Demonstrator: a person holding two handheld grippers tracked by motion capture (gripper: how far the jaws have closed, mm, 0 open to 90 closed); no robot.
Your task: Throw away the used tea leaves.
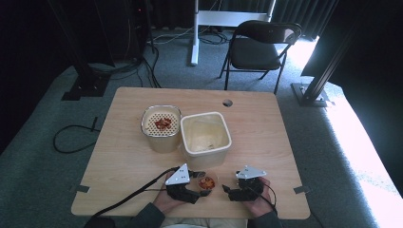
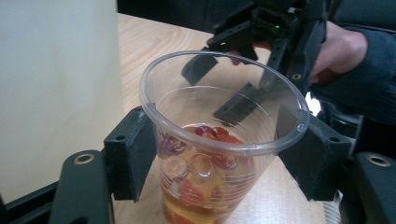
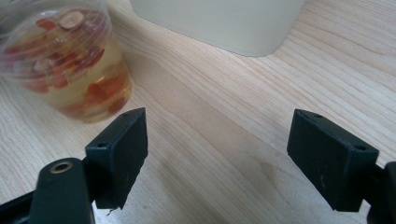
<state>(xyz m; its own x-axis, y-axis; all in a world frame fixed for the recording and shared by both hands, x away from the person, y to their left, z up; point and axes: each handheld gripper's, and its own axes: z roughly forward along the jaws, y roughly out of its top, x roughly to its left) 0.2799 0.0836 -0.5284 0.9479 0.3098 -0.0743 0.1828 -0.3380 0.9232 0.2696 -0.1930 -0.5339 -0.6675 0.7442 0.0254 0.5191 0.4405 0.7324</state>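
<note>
A clear plastic cup (image 1: 207,182) of yellowish liquid with red and pale pieces stands near the table's front edge. My left gripper (image 1: 203,184) is around it. In the left gripper view the cup (image 2: 210,163) sits between the two black jaws, which touch its sides just under the rim, so my left gripper (image 2: 215,154) is shut on it. My right gripper (image 1: 229,183) hovers just right of the cup, open and empty. In the right gripper view its jaws (image 3: 217,149) stand wide over bare wood, with the cup (image 3: 65,60) at the upper left.
A white square tub (image 1: 205,152) stands right behind the cup, close to both grippers. Left of it is a round cream container (image 1: 160,140) with a perforated insert that holds red pieces. The wooden table (image 1: 266,137) has bare room at the right. A folding chair (image 1: 259,47) stands beyond.
</note>
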